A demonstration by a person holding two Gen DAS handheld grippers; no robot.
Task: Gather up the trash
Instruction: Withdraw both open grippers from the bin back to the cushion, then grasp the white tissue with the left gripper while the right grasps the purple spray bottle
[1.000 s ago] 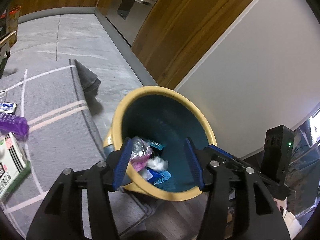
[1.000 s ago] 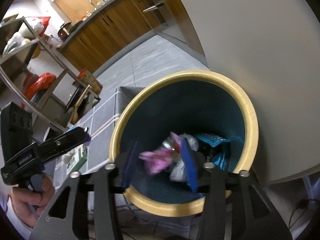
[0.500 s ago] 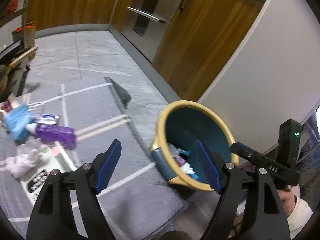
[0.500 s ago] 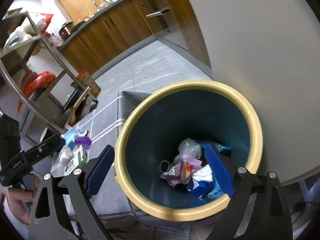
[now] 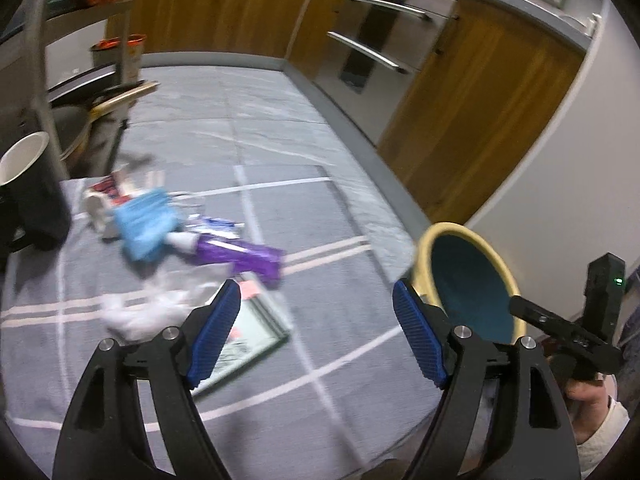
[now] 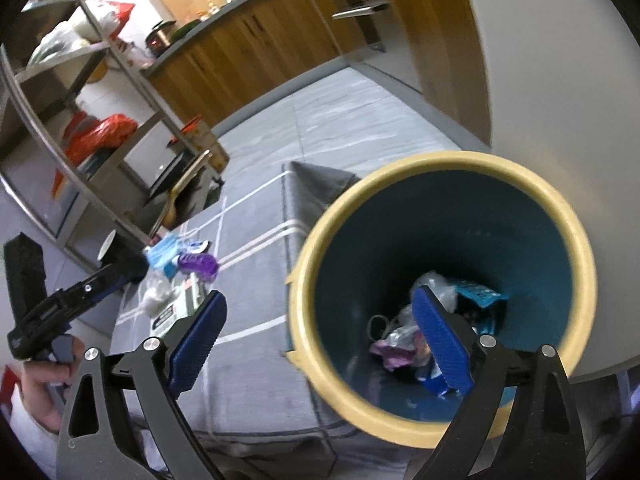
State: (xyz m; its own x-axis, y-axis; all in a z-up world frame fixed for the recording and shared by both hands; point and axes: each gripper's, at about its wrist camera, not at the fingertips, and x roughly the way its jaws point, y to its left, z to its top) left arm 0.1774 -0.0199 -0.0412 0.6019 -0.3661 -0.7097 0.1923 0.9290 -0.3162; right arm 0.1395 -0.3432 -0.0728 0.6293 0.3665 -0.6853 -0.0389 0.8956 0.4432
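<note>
1. The left gripper [image 5: 316, 330] has its blue pads spread wide with nothing between them; its jaws have just been opening. It hangs over the grey rug [image 5: 312, 216], pointing down at an angle.
2. In the left wrist view, at about 9 o'clock, a dark mug [image 5: 30, 196] with a pale inside stands at the rug's edge.
3. Toward 10 o'clock from the left gripper lies the loose trash: a blue face mask [image 5: 146, 226], a purple bottle [image 5: 244, 258] just beside it, and crumpled white plastic [image 5: 140, 314] nearer the left pad. All are blurred.
4. A flat green-edged packet [image 5: 250, 334] lies partly behind the left pad; its print cannot be read.
5. The bin [image 5: 472, 280], yellow-rimmed and teal inside, stands at 3 o'clock of the left gripper, at the rug's right edge near the pale wall.
6. In the right wrist view, the person's left hand [image 6: 44, 392] grips the other tool's handle at 8 o'clock.
7. The right gripper [image 6: 316, 340] is also spread wide and empty; its jaws have just been opening. Its left pad is over the rug, its right pad over the bin's mouth.
8. Inside the bin, at 3 o'clock of the right gripper, lie collected scraps [image 6: 400, 340]: clear plastic, something pink, a blue wrapper. They rest on the bottom, apart from the pads.
9. Wooden cabinets [image 6: 256, 44] and a metal shelf rack [image 6: 100, 128] fill the 12 and 10 o'clock background.
</note>
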